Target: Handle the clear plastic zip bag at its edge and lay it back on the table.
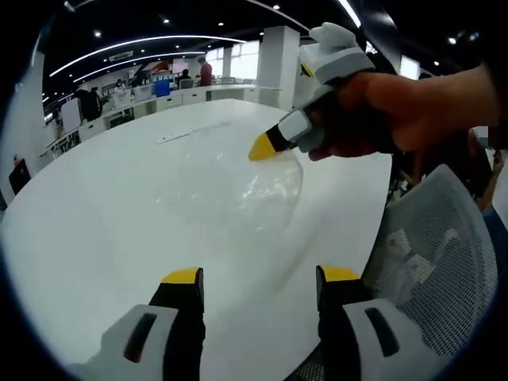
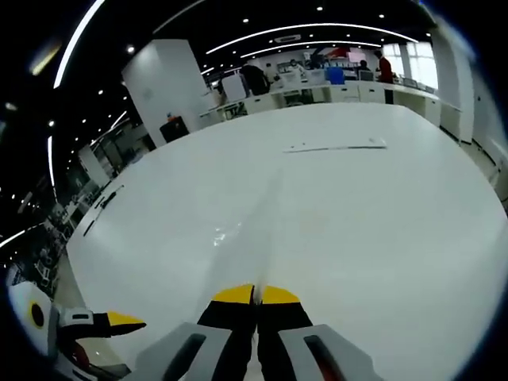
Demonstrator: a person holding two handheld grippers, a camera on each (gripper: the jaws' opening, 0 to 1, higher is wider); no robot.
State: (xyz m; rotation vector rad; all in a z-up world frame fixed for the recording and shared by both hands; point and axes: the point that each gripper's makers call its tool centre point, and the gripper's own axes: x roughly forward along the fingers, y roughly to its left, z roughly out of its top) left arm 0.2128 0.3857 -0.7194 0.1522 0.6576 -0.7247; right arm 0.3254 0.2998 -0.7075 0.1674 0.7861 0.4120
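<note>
Pinching the clear plastic zip bag (image 1: pixel 266 190) at its upper edge, your right gripper (image 1: pixel 262 148) comes in from the right of the left gripper view, its yellow tips clamped together on the plastic. Your hand (image 1: pixel 397 111) wraps around the gripper's white body. The bag hangs down from that pinch, its lower part meeting the white table (image 1: pixel 119 222), crinkled and catching the light. Your left gripper (image 1: pixel 260 276) sits low in its own view, jaws spread wide apart with nothing between them, yellow tips pointing toward the bag but well short of it. A grey mesh chair (image 1: pixel 444 246) stands at the table's near-right edge.

Over in the right gripper view, your right gripper (image 2: pixel 255 294) shows its two yellow tips pressed tight together, and a thin sheet of the clear bag (image 2: pixel 266 238) runs up from between them, nearly see-through against the table (image 2: pixel 381 222). A long thin strip (image 2: pixel 333 147) lies flat farther along the tabletop. Your left gripper (image 2: pixel 119 321) peeks in at the lower left, a yellow tip just visible. Desks and people stand in the background.
</note>
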